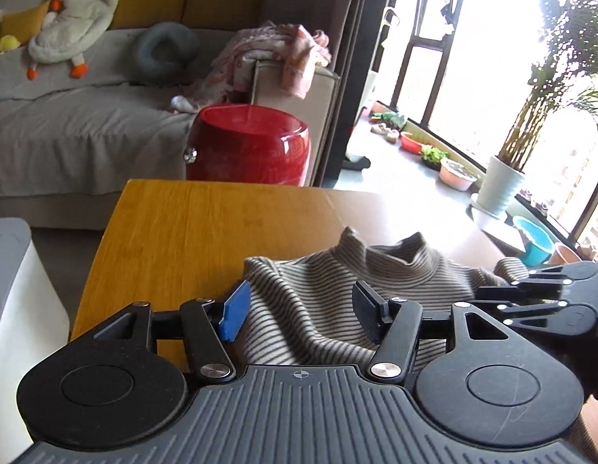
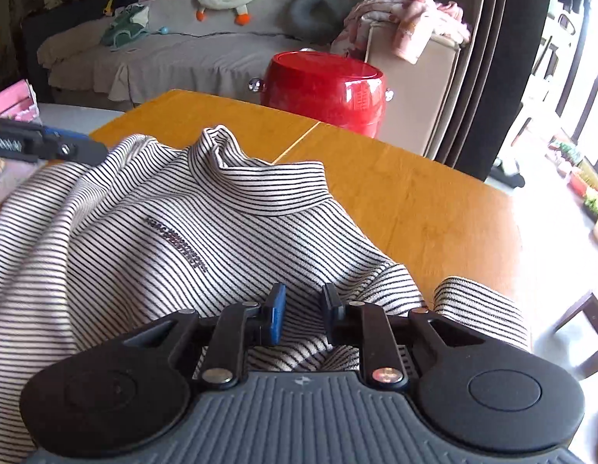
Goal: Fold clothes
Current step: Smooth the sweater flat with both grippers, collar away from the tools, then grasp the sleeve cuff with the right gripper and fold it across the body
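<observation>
A striped turtleneck top [image 2: 152, 232] lies rumpled on the wooden table [image 2: 415, 201], collar pointing away from me. It also shows in the left wrist view [image 1: 318, 301]. My left gripper [image 1: 299, 309] is open wide over the top's left shoulder, fingers on either side of the cloth. My right gripper [image 2: 302, 311] hovers over the top's right shoulder with a narrow gap between its fingers, and nothing is pinched. The right gripper also shows at the right edge of the left wrist view [image 1: 531, 294]. The left gripper shows at the left edge of the right wrist view [image 2: 47, 147].
A red drum-shaped stool [image 1: 248, 143] stands just past the table's far edge. A grey sofa [image 1: 67, 116] with plush toys and a pile of pink cloth [image 1: 275, 54] is behind it. Plant pots [image 1: 500, 181] line the window at the right. A white object [image 1: 12, 309] sits left of the table.
</observation>
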The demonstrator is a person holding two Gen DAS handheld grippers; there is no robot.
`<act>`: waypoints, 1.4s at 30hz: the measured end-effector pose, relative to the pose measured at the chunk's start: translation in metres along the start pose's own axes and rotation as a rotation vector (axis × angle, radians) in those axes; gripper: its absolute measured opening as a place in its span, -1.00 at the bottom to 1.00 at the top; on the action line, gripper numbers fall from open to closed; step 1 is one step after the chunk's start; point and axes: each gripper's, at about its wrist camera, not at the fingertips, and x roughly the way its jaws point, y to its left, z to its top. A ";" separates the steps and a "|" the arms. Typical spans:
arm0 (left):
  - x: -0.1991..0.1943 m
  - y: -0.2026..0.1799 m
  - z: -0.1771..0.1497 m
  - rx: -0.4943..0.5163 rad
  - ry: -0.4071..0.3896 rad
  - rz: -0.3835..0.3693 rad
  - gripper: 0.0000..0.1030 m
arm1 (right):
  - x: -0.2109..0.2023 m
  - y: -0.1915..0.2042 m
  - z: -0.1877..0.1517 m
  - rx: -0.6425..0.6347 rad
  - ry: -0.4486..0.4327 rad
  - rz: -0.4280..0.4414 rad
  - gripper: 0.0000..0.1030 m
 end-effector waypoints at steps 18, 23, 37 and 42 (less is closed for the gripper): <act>0.031 -0.032 -0.057 0.044 0.125 -0.150 0.51 | -0.056 0.009 -0.037 0.145 -0.029 0.068 -0.12; 0.022 -0.027 -0.065 0.059 0.105 -0.140 0.52 | -0.089 -0.022 -0.032 0.289 -0.107 0.068 -0.02; 0.016 -0.029 -0.069 0.070 0.092 -0.146 0.66 | -0.113 -0.090 -0.061 0.534 -0.134 -0.190 0.02; 0.015 -0.034 -0.073 0.100 0.083 -0.130 0.71 | -0.079 -0.063 -0.024 0.360 -0.122 -0.242 0.04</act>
